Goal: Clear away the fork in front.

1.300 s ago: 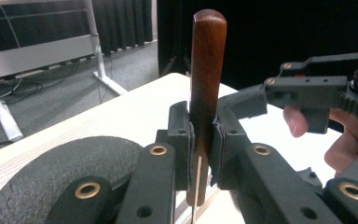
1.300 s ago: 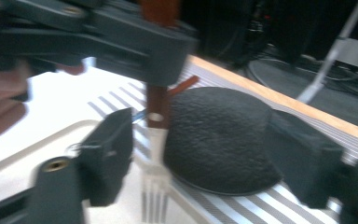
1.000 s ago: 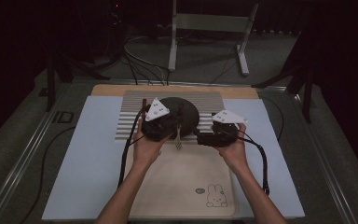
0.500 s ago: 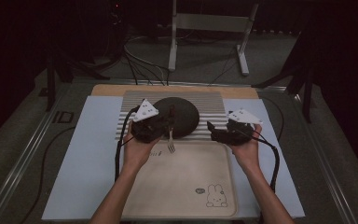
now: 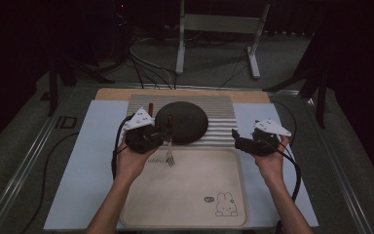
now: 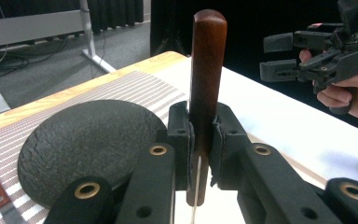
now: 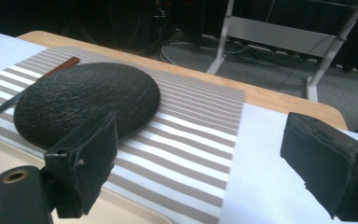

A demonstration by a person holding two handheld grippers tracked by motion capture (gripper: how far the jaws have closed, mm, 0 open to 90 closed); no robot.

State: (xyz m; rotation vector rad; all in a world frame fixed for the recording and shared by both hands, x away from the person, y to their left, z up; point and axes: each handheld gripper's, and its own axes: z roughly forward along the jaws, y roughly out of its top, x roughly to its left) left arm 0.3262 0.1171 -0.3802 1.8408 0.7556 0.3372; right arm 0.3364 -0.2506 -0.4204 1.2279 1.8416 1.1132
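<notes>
Fork [image 5: 168, 146] lifted, gripped by wooden handle in left gripper [image 5: 161, 139], jaws clamped tight; tines hang over tray [image 5: 199, 214] at its 11 o'clock corner. Not yet set down. Right gripper [image 5: 236, 138] wide open, empty, at 3 o'clock of black plate [image 5: 181, 122]. Knife [image 7: 51, 71] lies on striped mat [image 7: 186, 140].

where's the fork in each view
High view: the fork hangs tines-down from the left tool, left of centre, over the tray's far edge.
Left gripper view: its wooden handle stands upright at centre, clamped between the jaws.
Right gripper view: I can't find it there.
Shared landmark: the dark round plate on the striped mat, behind the fork in the high view, lower left in the left gripper view, left in the right gripper view.
</notes>
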